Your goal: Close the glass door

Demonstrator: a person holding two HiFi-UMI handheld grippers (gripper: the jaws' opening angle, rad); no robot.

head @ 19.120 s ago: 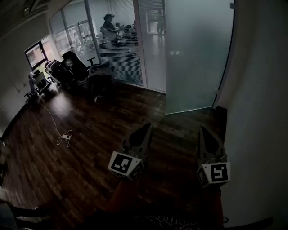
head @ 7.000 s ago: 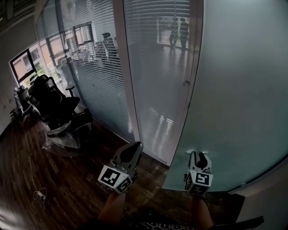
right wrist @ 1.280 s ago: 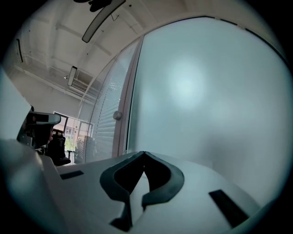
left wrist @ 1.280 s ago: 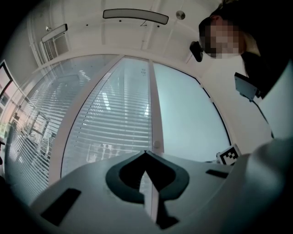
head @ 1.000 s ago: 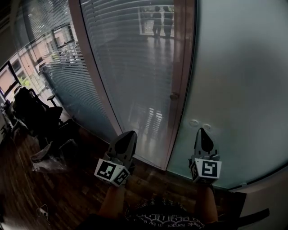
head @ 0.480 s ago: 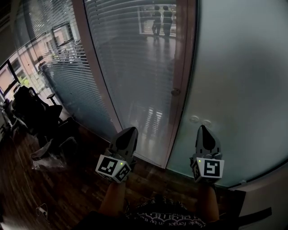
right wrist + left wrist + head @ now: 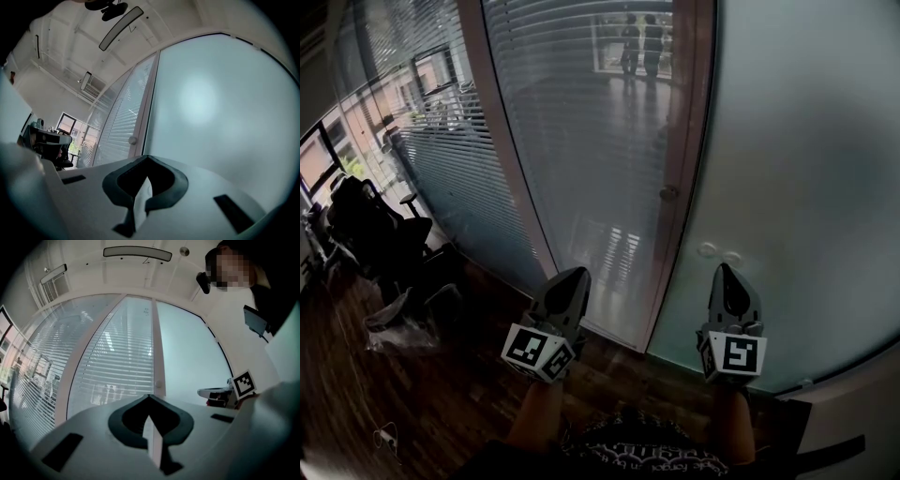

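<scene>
Slippage looks like the main risk. The frosted glass door (image 7: 797, 169) is smooth and bare apart from two small round fittings (image 7: 718, 251) near its left edge, so a narrow closed tip pressed against it could skate sideways and lose the push. A second risk is the seam where the door's left edge meets the pale door frame (image 7: 680, 141). A dark line shows there, and I cannot tell whether the door is fully home or a crack short. If it is short and gets shoved hard, it may bounce back off the frame, and anything straying into that seam could be pinched.

The right hand-held gripper (image 7: 725, 277) has its jaws together and holds nothing. It points at the lower part of the door, just below the two fittings; whether its tip touches the glass is unclear. The left hand-held gripper (image 7: 574, 279), also empty with jaws together, points at the slatted glass wall (image 7: 581, 141) left of the frame and touches nothing. A round knob (image 7: 668, 193) sits on the frame.
</scene>
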